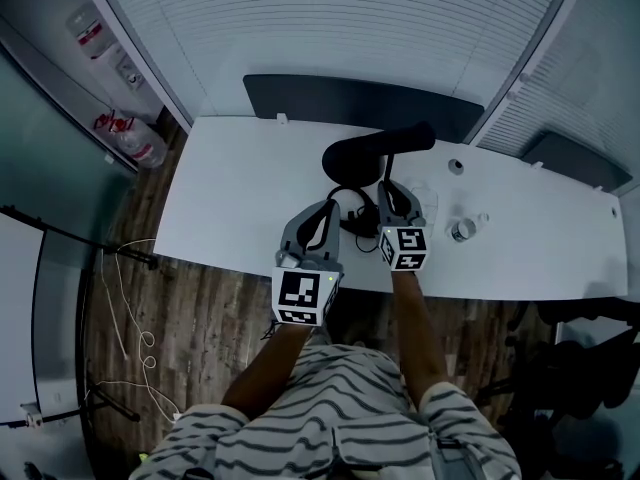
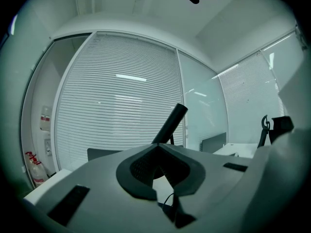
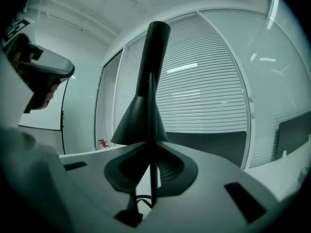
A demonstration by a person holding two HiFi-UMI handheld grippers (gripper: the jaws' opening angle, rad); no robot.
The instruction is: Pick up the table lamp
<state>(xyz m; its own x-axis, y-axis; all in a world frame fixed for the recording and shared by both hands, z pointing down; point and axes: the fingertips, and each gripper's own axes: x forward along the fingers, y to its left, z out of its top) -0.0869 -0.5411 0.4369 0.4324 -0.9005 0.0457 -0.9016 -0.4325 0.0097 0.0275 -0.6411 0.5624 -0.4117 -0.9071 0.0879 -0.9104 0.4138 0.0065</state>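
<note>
The black table lamp [image 1: 375, 148] stands on the white table [image 1: 230, 198], its dark shade above a thin stem and a coil of black cable [image 1: 350, 208] at its foot. My right gripper [image 1: 388, 194] is at the stem. In the right gripper view the thin stem [image 3: 153, 178] runs straight down between the closed jaws of my right gripper [image 3: 151, 144], with the lamp's cone [image 3: 141, 120] above. My left gripper [image 1: 335, 210] sits just left of the lamp by the cable. In its own view my left gripper [image 2: 156, 148] has its jaws met at the tips, and the lamp's tube [image 2: 170, 123] rises beyond.
A small bottle [image 1: 463, 229] and a small round object [image 1: 456, 166] lie right of the lamp. A black chair back [image 1: 360, 103] stands behind the table, with blinds beyond. Water jugs [image 1: 135, 140] and loose cables [image 1: 130, 318] are on the wooden floor at left.
</note>
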